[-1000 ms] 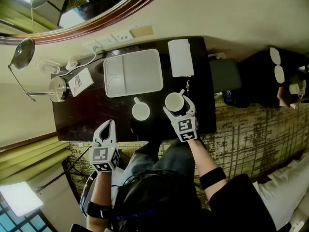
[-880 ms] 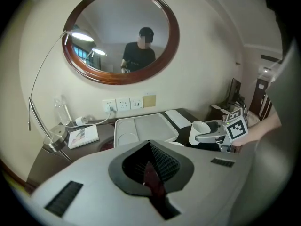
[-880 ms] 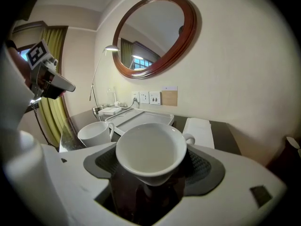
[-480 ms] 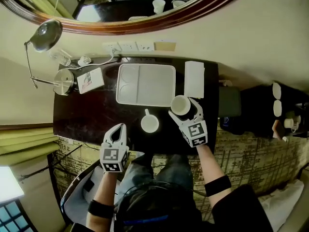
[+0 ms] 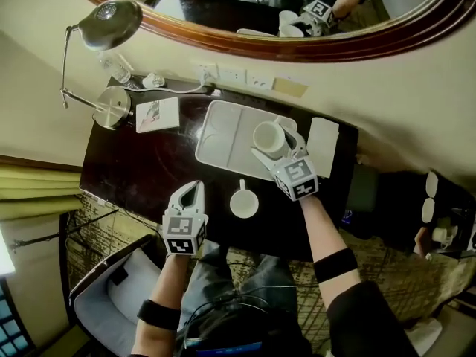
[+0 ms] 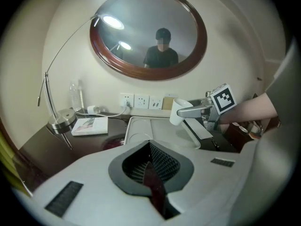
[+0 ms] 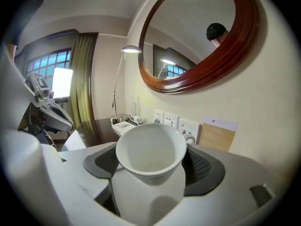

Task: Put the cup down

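Mirror (image 5: 223,10), upper part past the top edge; tray (image 5: 223,136), right end beneath cup (image 5: 268,135) and right gripper (image 5: 273,142).

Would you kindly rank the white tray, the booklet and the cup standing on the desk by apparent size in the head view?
White tray; then booklet; then cup on the desk, though those two look nearly alike.

head view overhead; gripper views low, facing wall (image 5: 387,80); mirror (image 5: 223,10) shared
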